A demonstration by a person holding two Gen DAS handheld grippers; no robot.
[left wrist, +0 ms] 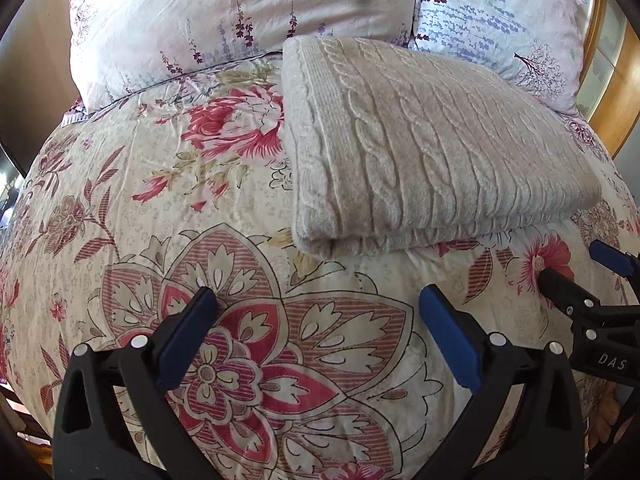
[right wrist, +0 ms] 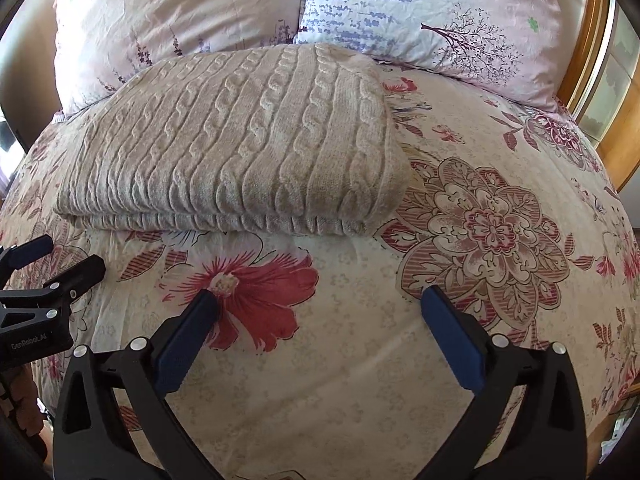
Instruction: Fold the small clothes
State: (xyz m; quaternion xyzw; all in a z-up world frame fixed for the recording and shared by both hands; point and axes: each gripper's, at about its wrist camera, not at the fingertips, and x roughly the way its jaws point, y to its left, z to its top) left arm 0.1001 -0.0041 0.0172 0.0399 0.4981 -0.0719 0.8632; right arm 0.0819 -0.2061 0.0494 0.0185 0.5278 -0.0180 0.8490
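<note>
The cable-knit sweater (left wrist: 432,148) lies folded flat on the bed (left wrist: 120,208), seemingly finished; the left gripper (left wrist: 318,312) and right gripper (right wrist: 320,312) hover short of it, fingers spread, gripping nothing.

Your sweater (left wrist: 432,148) is a thick cable knit, beige, soft and matt, with raised ropes and ribbing across its top and a ribbed band along its near edge. It lies on a duvet (left wrist: 248,208) of thin woven cloth, smooth with fine creases, printed with red flowers, faintly sheeny where the light falls. At the far edge of the bed, the pillows (right wrist: 420,12) wear the same kind of crisp, wrinkled printed cloth. Your left gripper (left wrist: 318,300) and right gripper (right wrist: 320,296) have matt black plastic arms, blue rubbery-looking pads (left wrist: 448,336) and shiny metal pins. The bedframe (right wrist: 592,52) at the right edge is glossy varnished wood
</note>
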